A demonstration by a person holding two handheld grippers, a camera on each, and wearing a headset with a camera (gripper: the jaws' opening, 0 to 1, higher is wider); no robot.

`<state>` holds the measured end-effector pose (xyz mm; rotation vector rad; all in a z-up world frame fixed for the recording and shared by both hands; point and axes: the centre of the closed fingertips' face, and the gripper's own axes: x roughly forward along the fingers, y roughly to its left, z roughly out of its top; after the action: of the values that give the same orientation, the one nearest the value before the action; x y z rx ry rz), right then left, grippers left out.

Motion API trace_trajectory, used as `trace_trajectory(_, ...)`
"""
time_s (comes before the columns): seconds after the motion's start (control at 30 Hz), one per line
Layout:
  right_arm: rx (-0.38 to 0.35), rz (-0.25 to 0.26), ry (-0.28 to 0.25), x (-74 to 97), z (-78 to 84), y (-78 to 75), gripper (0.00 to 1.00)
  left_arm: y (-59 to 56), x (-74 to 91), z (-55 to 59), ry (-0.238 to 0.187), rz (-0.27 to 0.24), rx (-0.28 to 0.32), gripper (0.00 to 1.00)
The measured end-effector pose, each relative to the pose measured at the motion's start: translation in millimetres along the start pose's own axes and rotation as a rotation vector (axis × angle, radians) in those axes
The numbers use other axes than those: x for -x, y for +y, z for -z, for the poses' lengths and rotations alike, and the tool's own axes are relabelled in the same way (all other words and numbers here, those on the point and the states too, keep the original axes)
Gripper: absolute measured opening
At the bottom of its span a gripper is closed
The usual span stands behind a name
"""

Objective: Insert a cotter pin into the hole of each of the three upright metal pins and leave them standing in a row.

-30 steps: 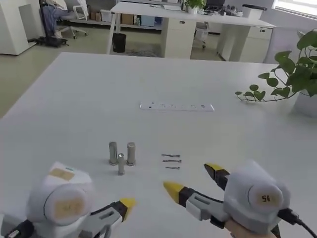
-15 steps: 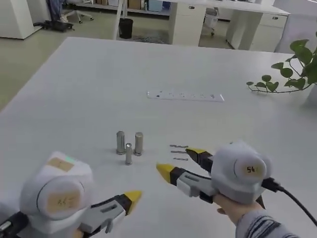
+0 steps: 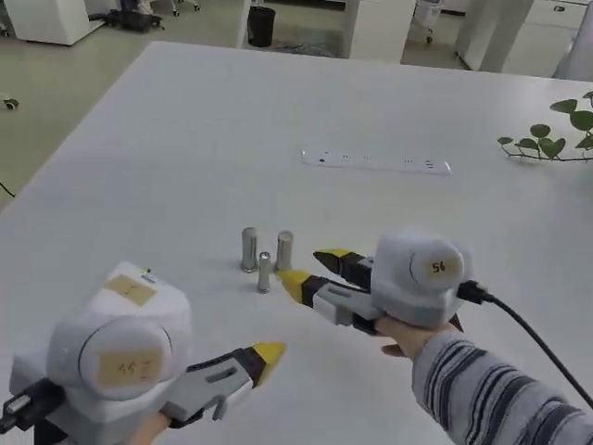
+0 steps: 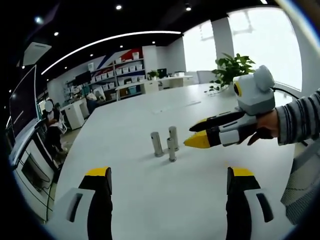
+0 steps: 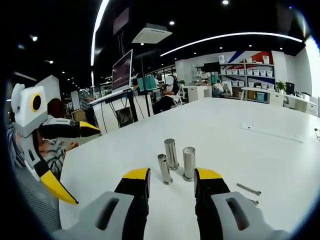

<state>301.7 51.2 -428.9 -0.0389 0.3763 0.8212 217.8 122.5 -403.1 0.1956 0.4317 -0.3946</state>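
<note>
Three short upright metal pins stand close together on the white table, also seen in the left gripper view and the right gripper view. My right gripper is open and empty, its yellow tips just right of the pins and level with them. The right gripper view has its jaws pointing at the cluster. Thin cotter pins lie flat on the table to the right of that cluster. My left gripper is open wide and empty, nearer to me, well short of the pins.
A white power strip lies flat beyond the pins. A potted plant's leaves reach in at the far right edge. The right gripper's black cable trails over the table to the right. Desks and shelves stand beyond the table.
My right gripper has moved forward and left, from near the table's front up beside the pins, covering the cotter pins in the head view. The head camera has tilted down.
</note>
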Motion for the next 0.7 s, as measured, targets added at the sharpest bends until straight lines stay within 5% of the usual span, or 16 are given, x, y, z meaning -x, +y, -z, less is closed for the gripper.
trace_trajectory(0.33, -0.004, -0.063, 0.026, -32.8, 5.6, 8.9, 0.19, -2.6, -3.0, 4.4, 0.013, 0.009, -0.005, 0.95)
trace_trajectory(0.7, 0.006, -0.099, 0.061, -50.5, 15.4, 13.9, 0.12, -0.3, -3.9, 7.2, 0.020, 0.012, 0.009, 0.94)
